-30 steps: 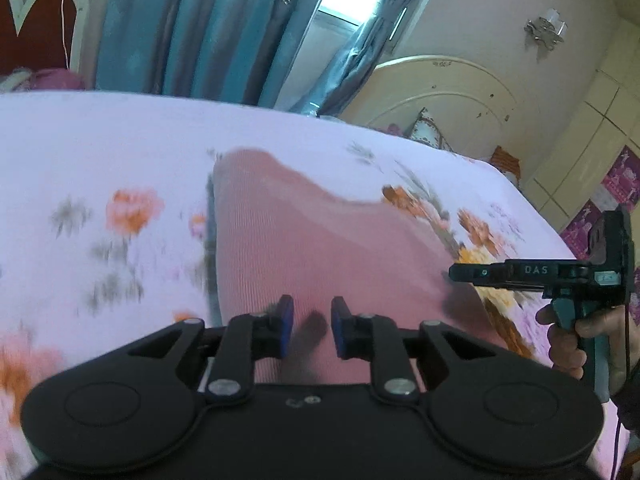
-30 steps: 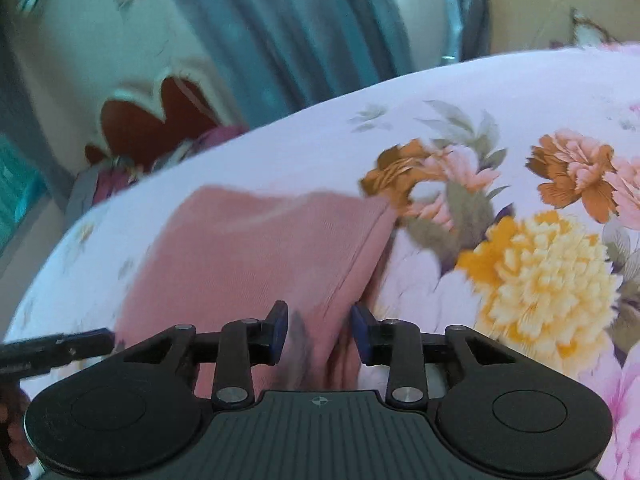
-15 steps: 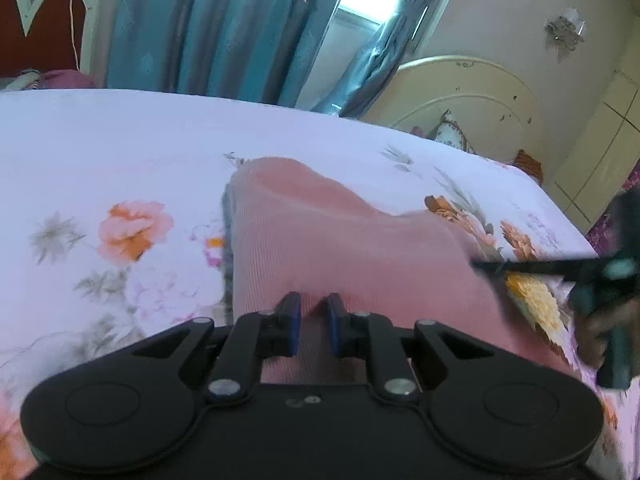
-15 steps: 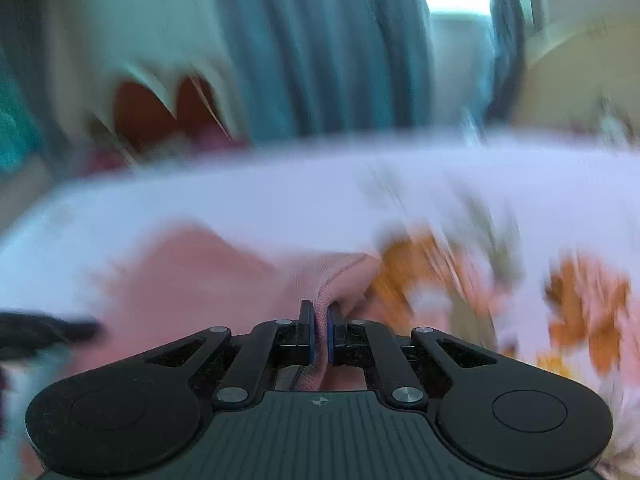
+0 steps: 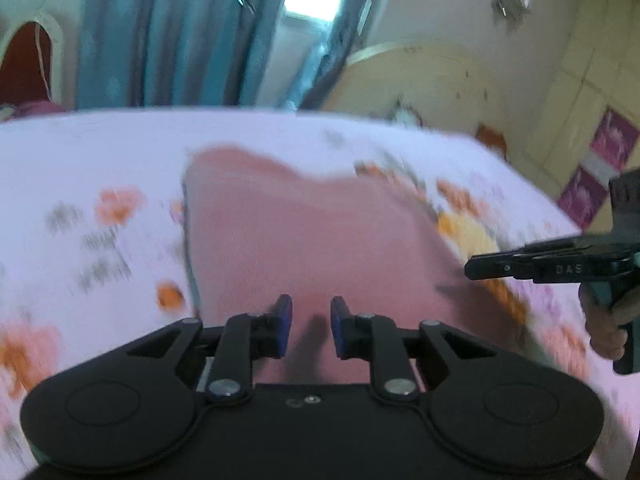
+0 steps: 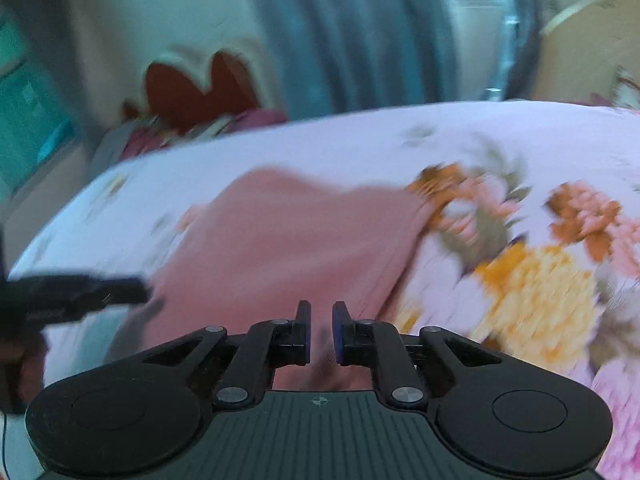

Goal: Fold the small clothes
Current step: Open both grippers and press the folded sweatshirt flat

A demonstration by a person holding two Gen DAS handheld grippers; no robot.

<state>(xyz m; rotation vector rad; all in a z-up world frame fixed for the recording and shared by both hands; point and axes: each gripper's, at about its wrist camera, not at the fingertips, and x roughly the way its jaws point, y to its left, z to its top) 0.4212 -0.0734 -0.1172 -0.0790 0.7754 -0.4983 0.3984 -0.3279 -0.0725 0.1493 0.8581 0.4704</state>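
Left wrist view is showing a pink ribbed garment [image 5: 304,240] lying flat on a bedsheet [image 5: 100,152], its far edge dipping in a shallow curve and a darker layer peeking out along its left side. Just above its near edge the left gripper [image 5: 311,326] is hovering with its blue-padded jaws opening, nothing pinched between them. Over at the cloth's right edge the right gripper [image 5: 472,270] is coming in sideways, a hand [image 5: 604,320] wrapping its handle. From the right wrist view the right gripper's [image 6: 321,330] jaws are likewise opening over the garment [image 6: 288,240], empty. Flowers [image 6: 536,296] are patterning the sheet beside it, blurred. Blue curtains [image 5: 168,32] are hanging behind the bed.
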